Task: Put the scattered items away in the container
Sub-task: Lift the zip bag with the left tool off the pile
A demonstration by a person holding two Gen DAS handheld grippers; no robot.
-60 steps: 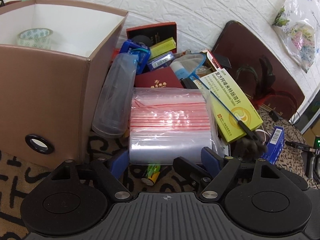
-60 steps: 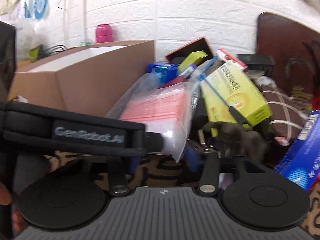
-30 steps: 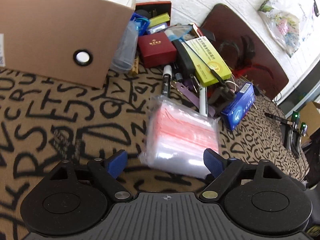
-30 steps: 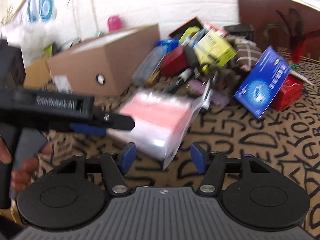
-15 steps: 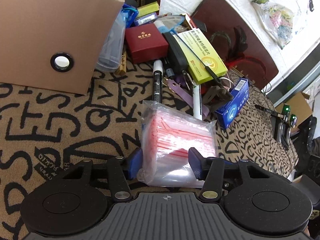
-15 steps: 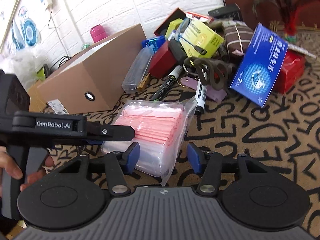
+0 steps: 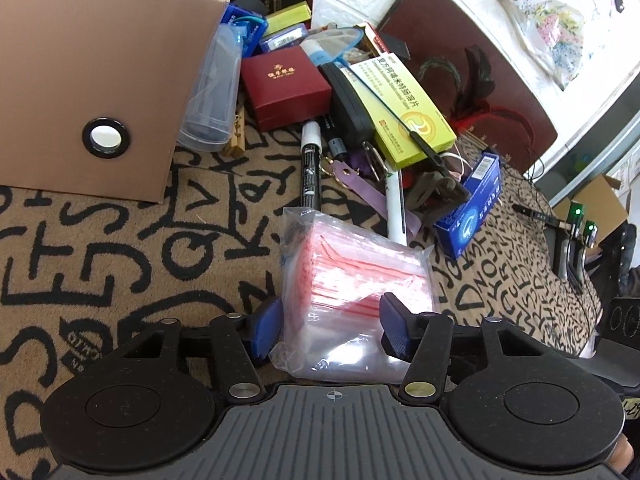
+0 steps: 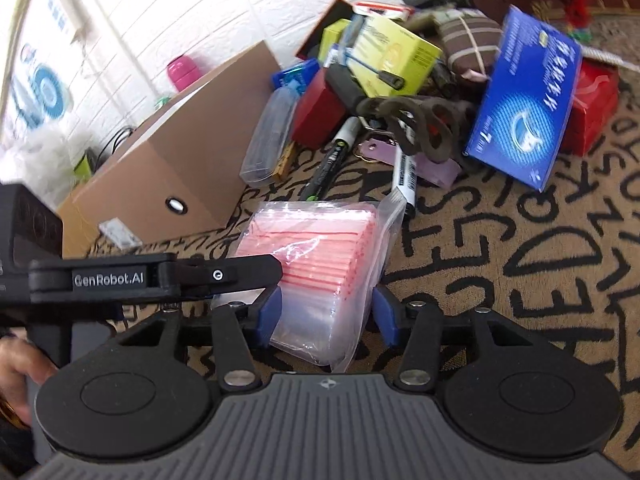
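Box (image 7: 100,60) top cropped; bag (image 8: 320,272) near end behind jaws.

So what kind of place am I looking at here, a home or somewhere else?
Probably a lived-in room at home: a letter-print cloth covers the surface, household odds and ends like a medicine box pile beside a brown storage box, against a white brick-pattern wall.

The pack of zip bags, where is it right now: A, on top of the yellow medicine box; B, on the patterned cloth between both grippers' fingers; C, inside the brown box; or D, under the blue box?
B: the pack of zip bags lies on the patterned cloth, bracketed by the left gripper and right gripper, short of the brown box.
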